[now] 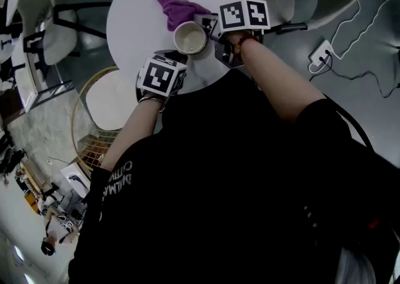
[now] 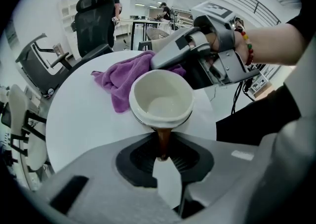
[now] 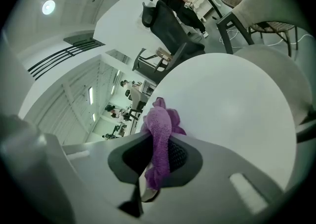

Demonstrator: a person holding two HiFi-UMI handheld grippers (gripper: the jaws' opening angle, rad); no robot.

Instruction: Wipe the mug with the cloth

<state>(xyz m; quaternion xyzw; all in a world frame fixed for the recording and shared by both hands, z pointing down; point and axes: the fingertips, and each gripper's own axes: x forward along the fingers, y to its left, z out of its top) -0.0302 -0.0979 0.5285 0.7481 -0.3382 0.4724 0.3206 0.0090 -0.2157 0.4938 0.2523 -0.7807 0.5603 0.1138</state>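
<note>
Currently the left gripper (image 2: pixel 163 158) has its jaws closed on the brown handle (image 2: pixel 163 141) of the cream mug (image 2: pixel 162 100), which sits mouth up over the near part of the round white table (image 2: pixel 79 119). The right gripper (image 3: pixel 154 168) pinches one end of the purple cloth (image 3: pixel 160 129). The rest of the cloth lies bunched on the tabletop just behind the mug.

The right gripper (image 3: pixel 157 166) pinches the purple cloth (image 3: pixel 160 131) between its jaws. The cloth's free end reaches over the round white table (image 3: pixel 237 104)
</note>
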